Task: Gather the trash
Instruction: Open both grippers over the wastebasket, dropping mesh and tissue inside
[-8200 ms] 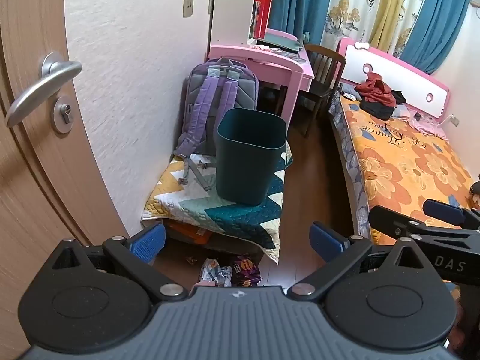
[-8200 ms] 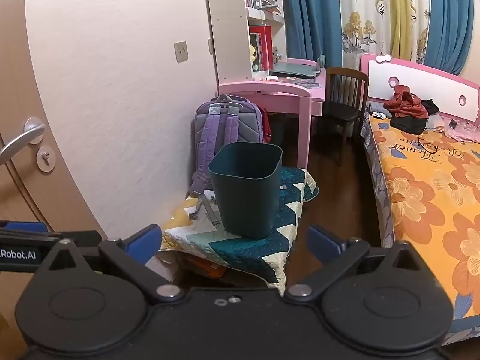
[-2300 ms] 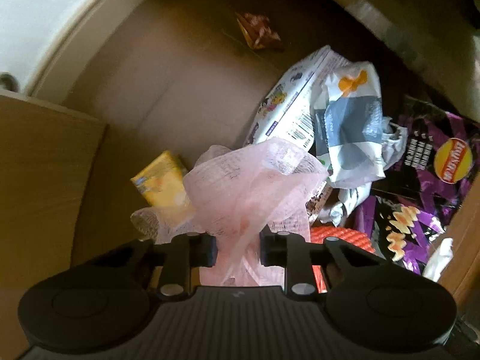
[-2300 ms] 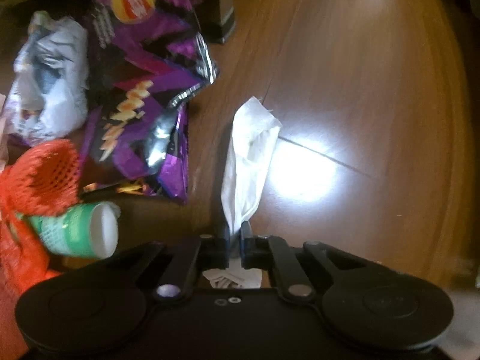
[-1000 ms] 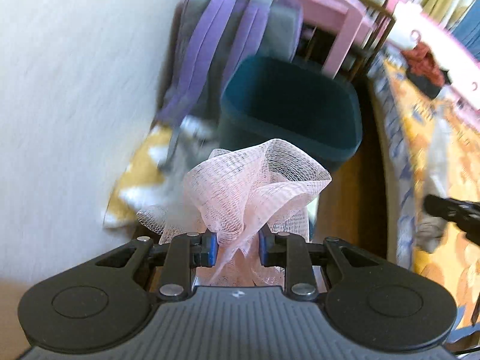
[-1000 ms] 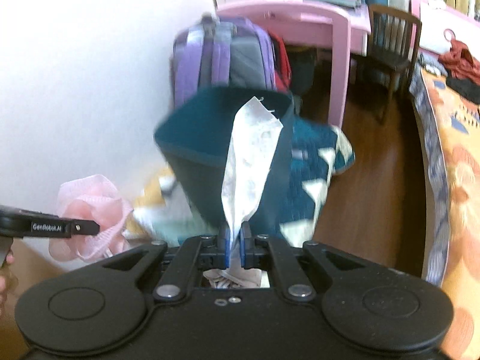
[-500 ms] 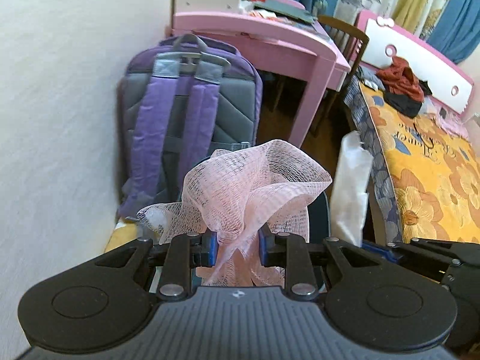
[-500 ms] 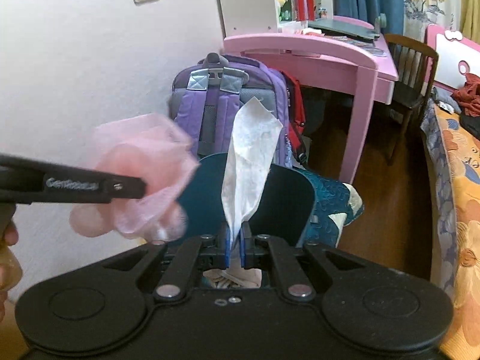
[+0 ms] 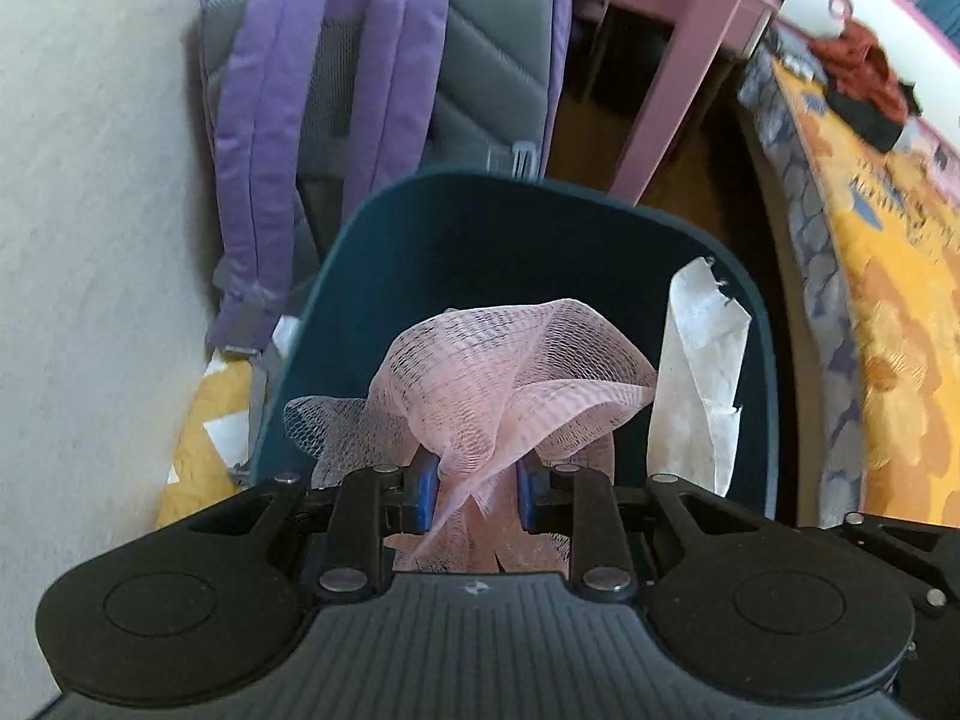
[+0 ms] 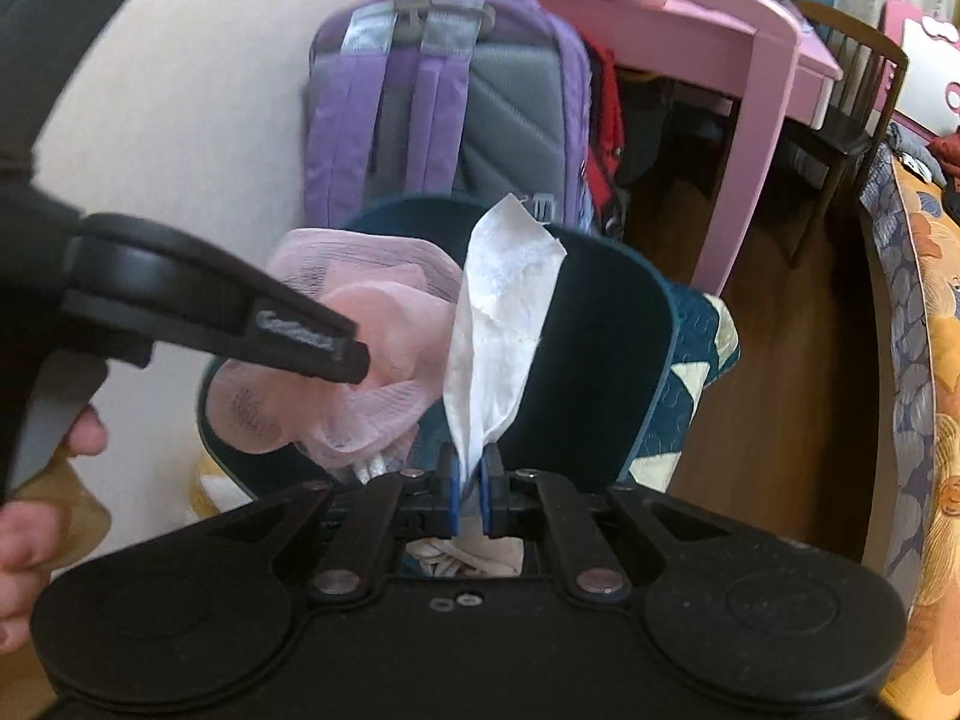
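Note:
A dark teal bin stands on a quilt-covered stool, right below both grippers. My left gripper is shut on a pink mesh net, which hangs over the bin's mouth. In the right wrist view the same net sits over the left half of the bin. My right gripper holds a white tissue upright between its pads over the bin. Its jaws are opening slightly, but the tissue still stands pinched between them. The tissue also shows at the bin's right rim in the left wrist view.
A purple and grey backpack leans on the white wall behind the bin. A pink desk and a wooden chair stand beyond it. An orange flowered bed runs along the right. A hand grips the left tool.
Both grippers have moved forward and down over the bin's opening, carrying the pink net and the white tissue. The bin now fills the middle of both views.

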A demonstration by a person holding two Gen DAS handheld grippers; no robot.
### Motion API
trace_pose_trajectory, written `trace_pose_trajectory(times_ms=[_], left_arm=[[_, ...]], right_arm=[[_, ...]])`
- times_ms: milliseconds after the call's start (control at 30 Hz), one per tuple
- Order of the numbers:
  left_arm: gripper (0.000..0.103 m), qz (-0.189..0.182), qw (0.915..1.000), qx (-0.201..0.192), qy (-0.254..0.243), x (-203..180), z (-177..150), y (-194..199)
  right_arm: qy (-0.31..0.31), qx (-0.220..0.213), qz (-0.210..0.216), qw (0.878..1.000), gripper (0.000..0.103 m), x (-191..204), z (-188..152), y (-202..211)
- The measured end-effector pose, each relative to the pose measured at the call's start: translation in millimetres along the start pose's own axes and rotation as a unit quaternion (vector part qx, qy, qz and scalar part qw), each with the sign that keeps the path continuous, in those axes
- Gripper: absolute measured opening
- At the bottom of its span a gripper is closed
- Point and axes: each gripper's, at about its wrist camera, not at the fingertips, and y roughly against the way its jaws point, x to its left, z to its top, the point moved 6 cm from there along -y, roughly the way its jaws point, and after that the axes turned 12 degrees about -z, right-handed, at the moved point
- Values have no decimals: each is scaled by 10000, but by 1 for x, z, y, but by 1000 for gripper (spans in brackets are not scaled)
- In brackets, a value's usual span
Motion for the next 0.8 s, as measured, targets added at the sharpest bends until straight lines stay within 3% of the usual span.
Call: trace_pose_trajectory(times_ms=[400,500,567,633,800], left_arm=[[26,-16,9985,501,225,11,-16,-28],[34,-102,9982,492,332,13,-17,-25],[53,-166,9983,420,380,13,-18,-21],[63,-193,9988,283,361,11,-17,-14],[63,-254,9995,35,171,2,-16,11]], right_arm=[[147,315,53,9994,33,5,-19,-15],[109,317,78,9994,46,1,-17,-14],[133,287,58,9995,48,-1,-17,-13],[145,277,25,9995,49,-2,-17,-11],[34,121,78,9999,51,-6,-16,6]])
